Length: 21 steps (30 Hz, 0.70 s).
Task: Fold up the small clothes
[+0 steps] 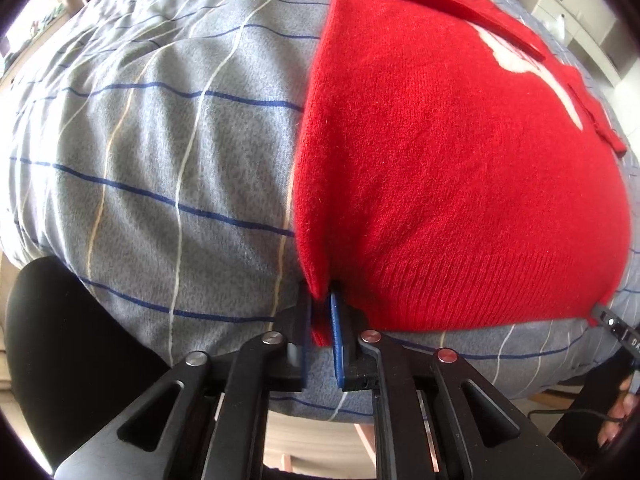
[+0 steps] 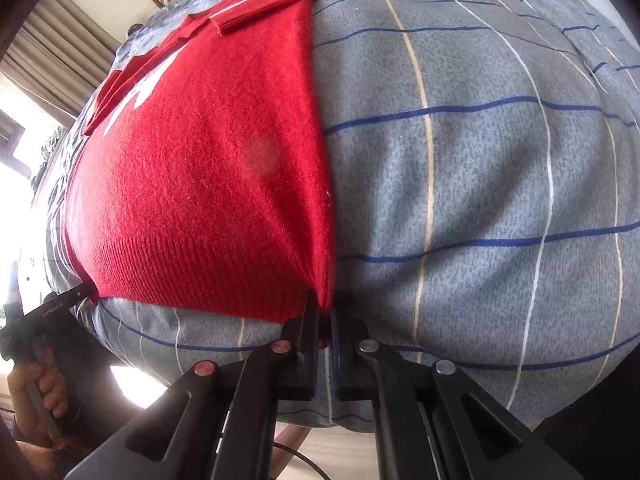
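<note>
red sweater (image 1: 452, 184) lies flat on the grey checked bed cover (image 1: 160, 160) | left gripper (image 1: 320, 320) pinches its near left hem corner, jaws narrow | right gripper (image 2: 323, 320) pinches the near right hem corner, jaws narrow | sleeves are folded across the chest | curtain (image 2: 52, 52) and window at the far side

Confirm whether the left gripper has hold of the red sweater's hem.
Yes: the left gripper is shut on the red sweater's hem corner.

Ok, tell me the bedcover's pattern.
The bedcover is grey with blue, white and beige lines; clearest in the right wrist view.
</note>
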{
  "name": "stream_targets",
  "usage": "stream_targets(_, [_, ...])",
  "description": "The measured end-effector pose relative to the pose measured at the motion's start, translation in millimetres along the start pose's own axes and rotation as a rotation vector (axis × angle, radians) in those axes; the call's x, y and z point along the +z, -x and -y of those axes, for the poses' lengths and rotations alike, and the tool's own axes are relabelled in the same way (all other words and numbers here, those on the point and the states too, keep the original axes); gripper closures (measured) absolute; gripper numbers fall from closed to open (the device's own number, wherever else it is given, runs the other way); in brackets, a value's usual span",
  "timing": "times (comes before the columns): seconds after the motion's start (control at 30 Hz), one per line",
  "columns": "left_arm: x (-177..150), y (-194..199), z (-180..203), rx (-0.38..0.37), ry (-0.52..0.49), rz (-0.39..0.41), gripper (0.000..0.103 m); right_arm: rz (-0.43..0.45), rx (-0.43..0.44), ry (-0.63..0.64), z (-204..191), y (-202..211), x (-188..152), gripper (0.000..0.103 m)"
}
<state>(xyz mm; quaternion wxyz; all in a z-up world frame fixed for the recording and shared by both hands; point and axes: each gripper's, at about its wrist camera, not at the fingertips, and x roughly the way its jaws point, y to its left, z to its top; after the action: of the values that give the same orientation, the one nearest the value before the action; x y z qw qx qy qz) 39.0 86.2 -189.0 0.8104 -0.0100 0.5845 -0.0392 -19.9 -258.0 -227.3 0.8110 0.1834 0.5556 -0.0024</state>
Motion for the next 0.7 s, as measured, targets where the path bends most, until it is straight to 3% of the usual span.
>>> stream_targets(0.03, [-3.8, 7.5, 0.7, 0.010, -0.001, 0.002, 0.076, 0.005, 0.011, 0.000, -0.3, 2.0, -2.2, 0.091])
stream_targets(0.1, [-7.1, 19.0, -2.3, 0.026, 0.000, 0.012, 0.039, -0.010, 0.026, 0.009, 0.9, 7.4, -7.0, 0.072])
stream_targets(0.13, [-9.8, 26.9, -5.3, 0.032, 0.005, 0.023, 0.035, -0.025, 0.022, 0.019, 2.2, 12.2, -11.4, 0.059])
stream_targets(0.17, [-11.3, 37.1, -11.2, 0.040, 0.009, 0.036, 0.033, -0.040, 0.012, 0.033, 3.5, 18.9, -15.6, 0.054])
stream_targets(0.27, [-18.4, 73.4, -27.3, 0.074, 0.032, 0.115, 0.032, -0.031, -0.064, 0.102, 10.0, 51.7, -19.2, 0.054])
stream_targets(0.37, [-16.4, 103.4, -40.5, 0.109, 0.067, 0.213, 0.023, 0.113, -0.171, 0.205, 2.0, 98.6, 12.6, 0.054])
stream_targets(0.47, [-6.7, 118.1, -46.8, 0.094, 0.095, 0.277, 0.023, 0.244, -0.184, 0.335, -30.6, 119.2, 64.7, 0.045])
stream_targets(0.63, [5.6, 127.9, -37.9, 0.057, 0.125, 0.290, 0.023, 0.299, -0.108, 0.595, -105.5, 58.5, 130.0, 0.045])
stream_targets(0.7, [3.4, 128.8, -36.1, 0.044, 0.134, 0.282, 0.023, 0.284, -0.136, 0.668, -122.9, 20.8, 143.6, 0.046])
